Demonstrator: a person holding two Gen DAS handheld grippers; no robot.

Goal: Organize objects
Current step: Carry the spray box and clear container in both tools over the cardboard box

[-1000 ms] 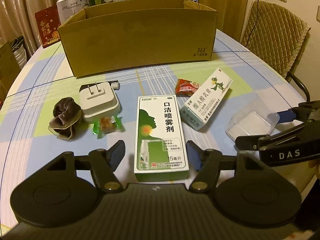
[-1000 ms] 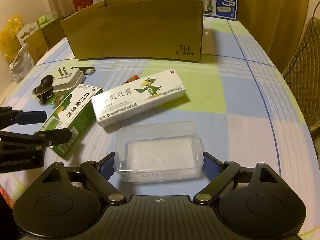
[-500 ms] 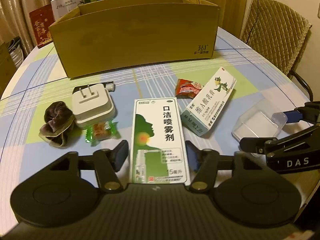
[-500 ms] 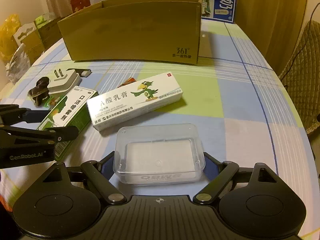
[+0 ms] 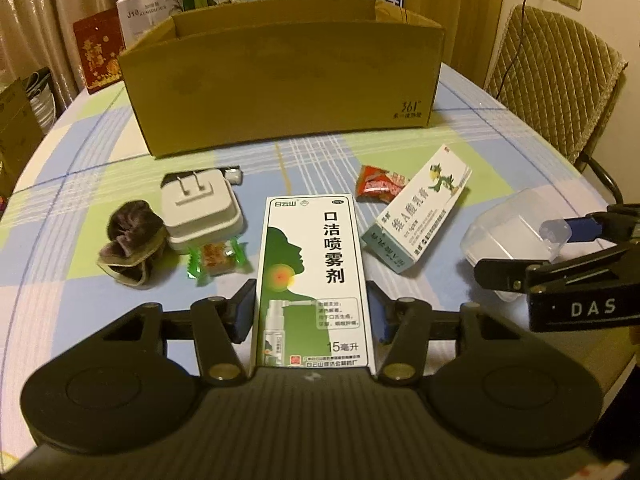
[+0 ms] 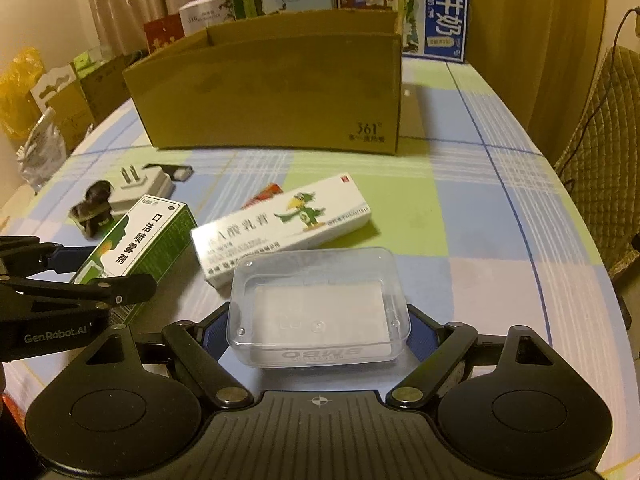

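My left gripper (image 5: 311, 312) is closing around the near end of the green spray box (image 5: 314, 272), pads just at its long sides, since it lies lengthwise in line with the fingers. My right gripper (image 6: 318, 330) clamps the clear plastic case (image 6: 318, 304) across its width. Both rest on the surface (image 6: 500, 240), near the cardboard box (image 5: 280, 80) at the far side, probably their destination.
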